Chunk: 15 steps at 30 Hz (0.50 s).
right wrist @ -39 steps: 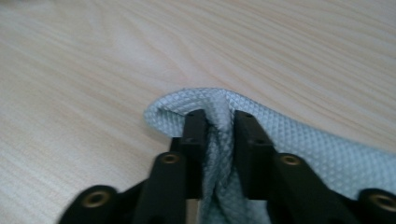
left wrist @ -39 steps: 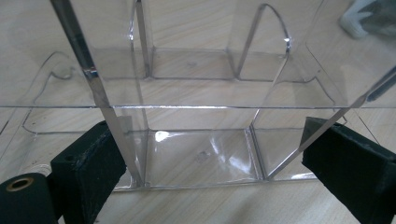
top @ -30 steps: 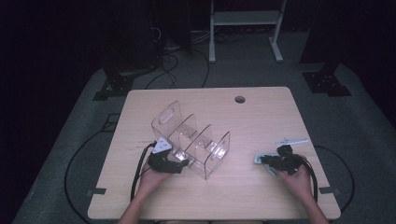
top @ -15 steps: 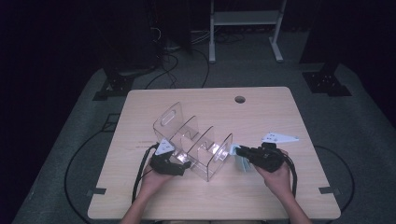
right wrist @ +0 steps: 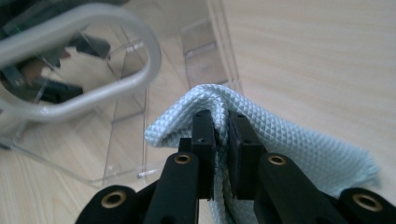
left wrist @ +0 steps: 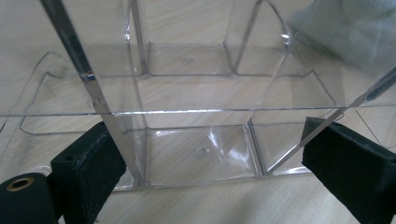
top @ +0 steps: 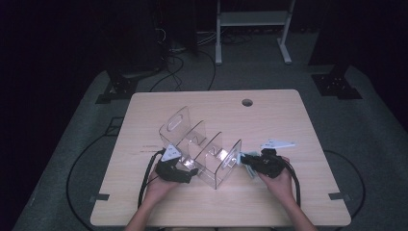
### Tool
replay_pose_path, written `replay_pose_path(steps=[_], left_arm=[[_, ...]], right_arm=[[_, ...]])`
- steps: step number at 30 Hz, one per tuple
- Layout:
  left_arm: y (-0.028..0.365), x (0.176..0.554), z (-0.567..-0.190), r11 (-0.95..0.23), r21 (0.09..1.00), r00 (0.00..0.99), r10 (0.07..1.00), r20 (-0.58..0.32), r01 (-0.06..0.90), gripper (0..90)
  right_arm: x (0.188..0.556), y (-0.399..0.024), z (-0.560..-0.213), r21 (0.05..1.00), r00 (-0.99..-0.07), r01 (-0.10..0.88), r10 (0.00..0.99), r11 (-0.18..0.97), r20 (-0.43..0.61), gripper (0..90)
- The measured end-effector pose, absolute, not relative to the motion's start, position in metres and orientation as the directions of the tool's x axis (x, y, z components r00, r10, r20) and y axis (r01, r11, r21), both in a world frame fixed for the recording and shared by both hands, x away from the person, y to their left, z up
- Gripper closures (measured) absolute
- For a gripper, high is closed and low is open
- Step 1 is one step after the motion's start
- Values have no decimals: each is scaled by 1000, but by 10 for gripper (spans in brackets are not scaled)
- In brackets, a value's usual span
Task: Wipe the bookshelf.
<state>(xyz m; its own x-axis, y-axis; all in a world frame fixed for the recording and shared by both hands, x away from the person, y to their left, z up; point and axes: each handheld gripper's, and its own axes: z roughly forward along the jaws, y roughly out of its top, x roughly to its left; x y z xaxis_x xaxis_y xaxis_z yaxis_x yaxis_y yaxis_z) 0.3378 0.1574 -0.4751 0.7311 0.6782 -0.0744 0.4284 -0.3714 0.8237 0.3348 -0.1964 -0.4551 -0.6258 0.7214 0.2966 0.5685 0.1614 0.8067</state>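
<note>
- The clear plastic organizer (top: 202,151) stands near the middle of the wooden table (top: 288,115), turned at an angle, with several open compartments and a handle cut-out at each end wall.
- The left gripper (top: 179,168) sits at the near side of the organizer. In the left gripper view its two black jaws are spread wide, one at each side of the lower front wall (left wrist: 196,154), and I cannot tell if the pads really press on the plastic. I think this hand is there to keep the light organizer steady.
- The right gripper (top: 254,162) is just beside the organizer's right end wall. Its jaws are pressed together on a fold of a pale blue cloth (right wrist: 289,140), and the rest of the cloth hangs loose around them.
- The cloth is held by a bunched fold, so it makes a soft pad in front of the jaws. I judge that it is meant for wiping the clear walls, beginning at this end.
- The cloth is near the wall, but contact is not clear.
</note>
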Motion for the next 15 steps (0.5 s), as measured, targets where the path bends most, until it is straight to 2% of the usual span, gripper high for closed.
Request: replay_pose_path(steps=[4, 6, 12, 15], left_arm=[[157, 338, -475, -375, 823, 734, 675, -73, 427, 70], [157, 338, -475, -377, 822, 735, 675, -73, 427, 70], [158, 338, -474, -379, 821, 737, 672, -74, 428, 70], [159, 337, -474, -381, 820, 738, 671, -74, 428, 70]], right_arm=[[329, -197, -431, 858, -643, 498, 718, 127, 267, 820], [329, -196, -430, 860, -644, 492, 721, 134, 256, 820], [332, -187, -464, 780, -642, 591, 706, 207, 299, 817], [329, -187, -457, 796, -641, 571, 715, 202, 279, 818]])
